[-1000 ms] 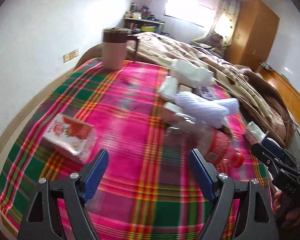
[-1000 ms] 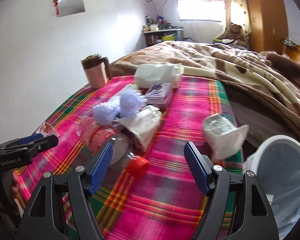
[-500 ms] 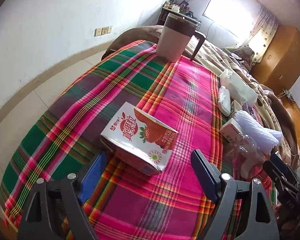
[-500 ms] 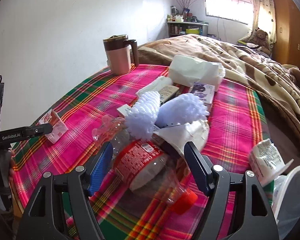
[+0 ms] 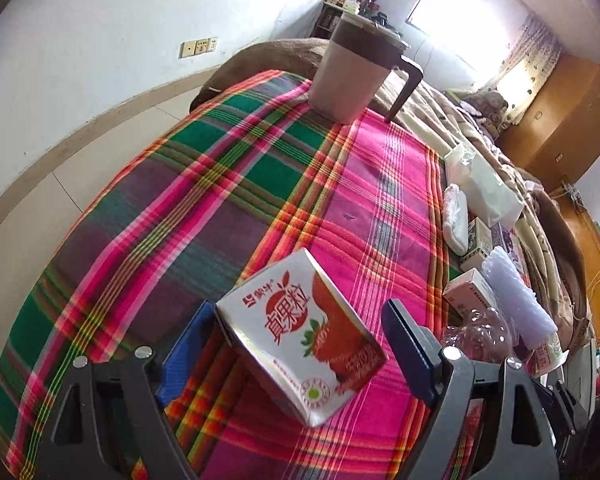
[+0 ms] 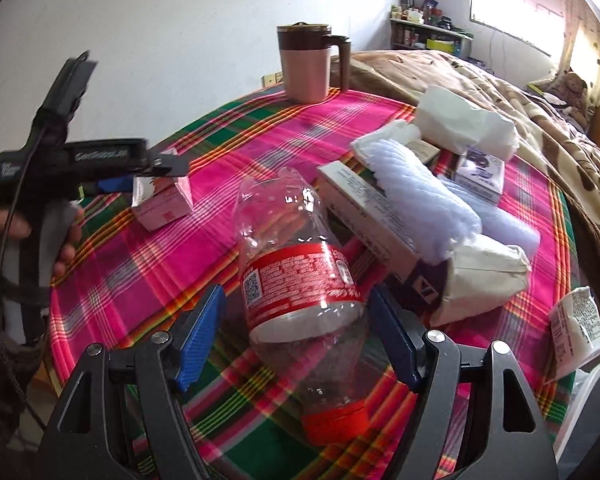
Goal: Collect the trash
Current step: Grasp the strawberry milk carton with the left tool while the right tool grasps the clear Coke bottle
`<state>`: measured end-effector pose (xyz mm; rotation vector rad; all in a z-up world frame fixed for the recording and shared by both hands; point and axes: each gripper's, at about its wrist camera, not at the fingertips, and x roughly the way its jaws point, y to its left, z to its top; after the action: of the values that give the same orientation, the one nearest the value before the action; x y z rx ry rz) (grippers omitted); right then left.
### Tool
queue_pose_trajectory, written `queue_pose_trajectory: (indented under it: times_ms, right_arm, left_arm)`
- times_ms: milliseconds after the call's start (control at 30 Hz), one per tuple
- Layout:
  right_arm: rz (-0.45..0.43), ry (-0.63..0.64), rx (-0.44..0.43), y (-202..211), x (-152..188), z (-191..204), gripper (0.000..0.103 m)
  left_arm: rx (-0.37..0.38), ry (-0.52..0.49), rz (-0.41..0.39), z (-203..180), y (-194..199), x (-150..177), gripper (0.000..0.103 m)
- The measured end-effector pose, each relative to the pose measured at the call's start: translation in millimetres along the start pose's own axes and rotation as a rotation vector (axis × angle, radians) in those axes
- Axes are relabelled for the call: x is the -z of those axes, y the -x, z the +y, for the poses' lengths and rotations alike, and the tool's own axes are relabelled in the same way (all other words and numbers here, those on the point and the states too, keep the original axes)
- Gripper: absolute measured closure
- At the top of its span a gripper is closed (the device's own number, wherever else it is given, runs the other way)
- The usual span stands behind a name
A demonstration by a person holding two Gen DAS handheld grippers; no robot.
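Note:
A strawberry juice carton (image 5: 300, 336) lies tilted on the plaid cloth (image 5: 228, 200). It sits between the wide-apart jaws of my left gripper (image 5: 296, 332), and the pads do not press on it. The right wrist view shows the same carton (image 6: 162, 200) under the left gripper (image 6: 156, 164). A crushed clear bottle (image 6: 296, 276) with a red label and red cap lies lengthwise between the jaws of my right gripper (image 6: 298, 300). That gripper is open, with small gaps on both sides of the bottle.
A pink mug (image 6: 306, 68) with a brown lid stands at the far edge. Boxes, a white foam sleeve (image 6: 420, 196), a tissue pack (image 6: 464, 124), a paper bag (image 6: 484, 284) and a wrapper (image 6: 576, 328) crowd the right side. A white bin rim (image 6: 596, 392) shows at lower right.
The left gripper swung left from the bottle pile to the carton, which now sits between its jaws. The right gripper moved left and forward until the bottle lay between its jaws.

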<state>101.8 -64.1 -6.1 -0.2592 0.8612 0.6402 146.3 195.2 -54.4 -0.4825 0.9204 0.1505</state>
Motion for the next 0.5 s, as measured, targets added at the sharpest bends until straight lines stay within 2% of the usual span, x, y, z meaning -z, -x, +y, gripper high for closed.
queue_pose_trajectory:
  times_ms: [233, 500]
  right_arm:
    - [0.022, -0.032, 0.054, -8.6, -6.4, -4.5, 0.028]
    - [0.043, -0.121, 0.03, -21.4, -9.0, -14.6, 0.028]
  left_arm:
    - [-0.041, -0.078, 0.038, -14.7, -12.7, -0.1, 0.016]
    - [-0.085, -0.159, 0.043, -18.7, -12.1, 9.4, 0.016]
